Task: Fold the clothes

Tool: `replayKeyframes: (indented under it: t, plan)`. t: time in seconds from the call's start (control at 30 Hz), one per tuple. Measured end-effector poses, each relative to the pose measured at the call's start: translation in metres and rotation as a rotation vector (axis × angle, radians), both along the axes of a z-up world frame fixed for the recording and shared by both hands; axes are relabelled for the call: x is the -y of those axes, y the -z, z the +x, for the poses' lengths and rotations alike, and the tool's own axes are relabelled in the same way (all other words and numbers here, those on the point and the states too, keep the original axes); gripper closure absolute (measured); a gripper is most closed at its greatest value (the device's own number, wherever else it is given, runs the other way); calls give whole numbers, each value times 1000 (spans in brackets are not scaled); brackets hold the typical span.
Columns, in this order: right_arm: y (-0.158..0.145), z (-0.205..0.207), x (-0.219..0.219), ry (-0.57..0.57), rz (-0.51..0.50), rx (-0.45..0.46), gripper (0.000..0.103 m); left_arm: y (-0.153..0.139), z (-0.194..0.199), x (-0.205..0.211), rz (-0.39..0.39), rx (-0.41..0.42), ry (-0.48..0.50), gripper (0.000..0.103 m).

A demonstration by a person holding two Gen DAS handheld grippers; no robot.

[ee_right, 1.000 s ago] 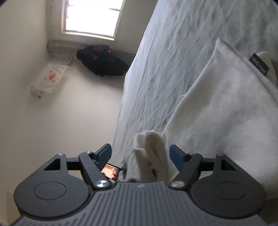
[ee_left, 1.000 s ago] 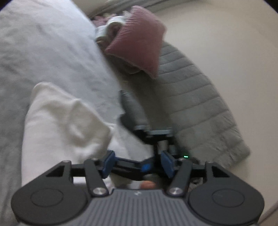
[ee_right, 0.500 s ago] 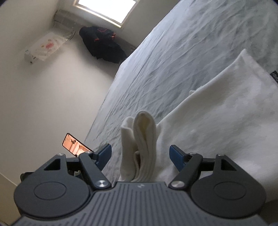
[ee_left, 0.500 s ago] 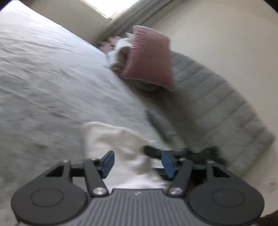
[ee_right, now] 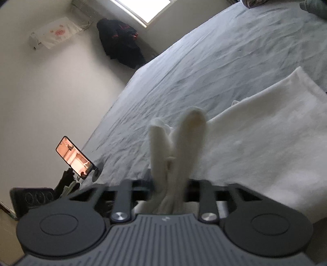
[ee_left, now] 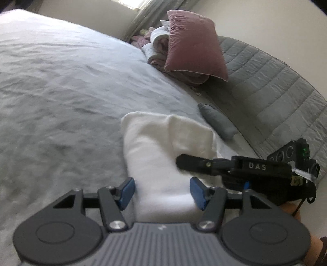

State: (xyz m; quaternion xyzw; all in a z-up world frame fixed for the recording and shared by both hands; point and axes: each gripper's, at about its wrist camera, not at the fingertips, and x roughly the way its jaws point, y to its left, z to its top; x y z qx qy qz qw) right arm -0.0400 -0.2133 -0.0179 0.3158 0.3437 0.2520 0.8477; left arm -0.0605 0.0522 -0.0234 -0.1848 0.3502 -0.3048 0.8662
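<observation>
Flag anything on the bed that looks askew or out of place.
The white garment lies half-folded and lumpy, a bunched edge of it standing up between the closing jaws of the right gripper. A rolled grey cloth sits loose at the bed's edge. Nothing looks spilled or damaged.

A big bed [ee_left: 61, 86] with a wrinkly gray sheet fills the room. At its far corner, a pink pillow [ee_left: 194, 45] leans on a pile of bedding [ee_left: 155, 47]. A gray quilt [ee_left: 265, 81] lies beside the bed on that side, with a small gray roll [ee_left: 216, 120] at the bed's edge. Past the other side, a dark jacket [ee_right: 120, 45] hangs under a bright window [ee_right: 143, 10]. A phone [ee_right: 74, 156] on a stand sits just beside the bed.
</observation>
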Motion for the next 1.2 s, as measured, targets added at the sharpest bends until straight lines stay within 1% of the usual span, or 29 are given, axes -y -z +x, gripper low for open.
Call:
replayKeyframes:
  t: [0.07, 0.13, 0.17, 0.2, 0.27, 0.33, 0.4, 0.47, 0.5, 0.57, 0.73, 0.93, 1.07, 1.13, 1.2]
  plan:
    - [-1, 1, 5, 4, 27, -2, 80, -4, 2, 5, -7, 20, -5, 41]
    - [-5, 7, 9, 3, 79, -14, 80, -8, 3, 6, -37, 45, -12, 39]
    - [-6, 11, 11, 0, 115, -29, 81, -10, 4, 7, -55, 61, -19, 39]
    - [-5, 13, 17, -4, 151, -44, 81, -13, 4, 7, -64, 82, -35, 42]
    - [-3, 19, 29, -5, 244, -81, 81, -17, 4, 9, -66, 133, -84, 42]
    - [3, 22, 43, 1, 334, -120, 81, -19, 5, 11, -65, 169, -119, 47]
    - [7, 26, 57, 7, 409, -157, 81, -19, 8, 14, -69, 185, -135, 54]
    - [11, 30, 70, 15, 473, -189, 81, -17, 13, 19, -71, 182, -132, 56]
    - [12, 32, 75, 21, 497, -200, 81, -15, 16, 23, -70, 180, -126, 59]
    - [14, 34, 88, 45, 536, -211, 81, -11, 18, 32, -61, 180, -112, 60]
    - [13, 37, 109, 103, 553, -229, 81, -9, 15, 59, -28, 221, -69, 60]
    - [15, 42, 123, 184, 533, -256, 81, -5, 9, 90, 56, 273, -12, 60]
    - [11, 42, 124, 201, 489, -265, 80, -3, 5, 104, 110, 312, 18, 60]
    - [10, 40, 124, 210, 457, -268, 80, -2, 4, 107, 121, 315, 30, 60]
    - [7, 38, 123, 225, 416, -267, 77, 0, 3, 110, 134, 318, 43, 60]
